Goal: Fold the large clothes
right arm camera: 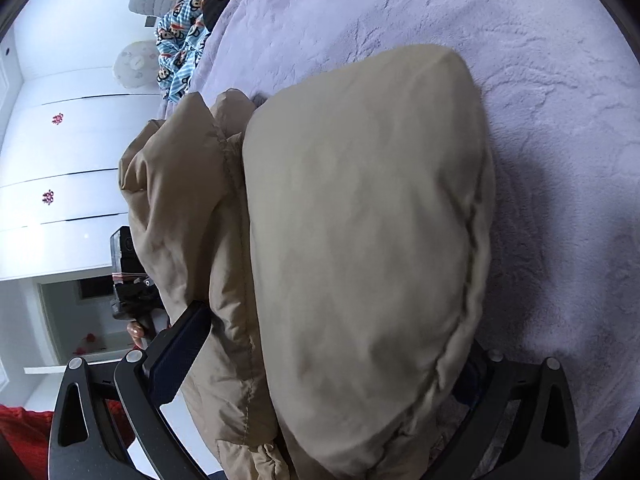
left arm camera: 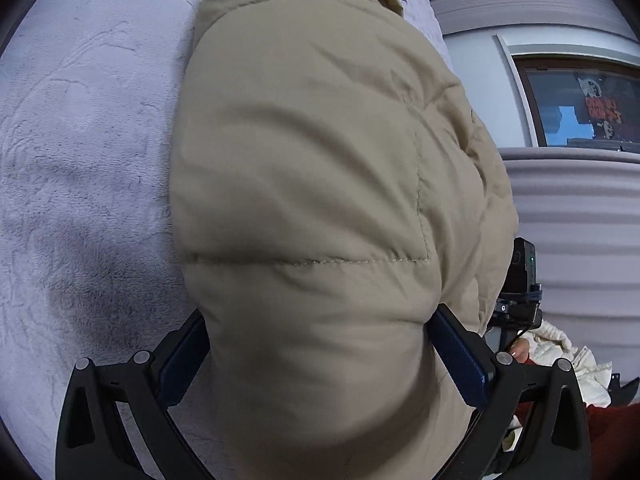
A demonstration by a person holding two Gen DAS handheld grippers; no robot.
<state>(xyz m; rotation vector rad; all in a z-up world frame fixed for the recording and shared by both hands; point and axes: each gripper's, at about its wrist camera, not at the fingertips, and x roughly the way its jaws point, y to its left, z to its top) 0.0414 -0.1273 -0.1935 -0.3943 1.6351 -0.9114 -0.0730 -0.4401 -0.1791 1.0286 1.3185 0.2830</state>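
While the beige padded jacket (left arm camera: 320, 184) lies bunched on the pale fleece blanket (left arm camera: 80, 140), the left gripper (left arm camera: 320, 360) pinches a thick fold of it between its blue pads; the right gripper (right arm camera: 332, 364) likewise clamps the jacket's bulky edge.

The jacket (left arm camera: 320, 184) lies on the bed (left arm camera: 80, 160), its near end between the fingers of the left hand-held gripper (left arm camera: 320, 360) at 6 o'clock. In the right wrist view, bedding (right arm camera: 180, 52) lies at 11 o'clock of the jacket (right arm camera: 360, 220), and the right hand-held gripper (right arm camera: 328, 356) straddles it at 6 o'clock.
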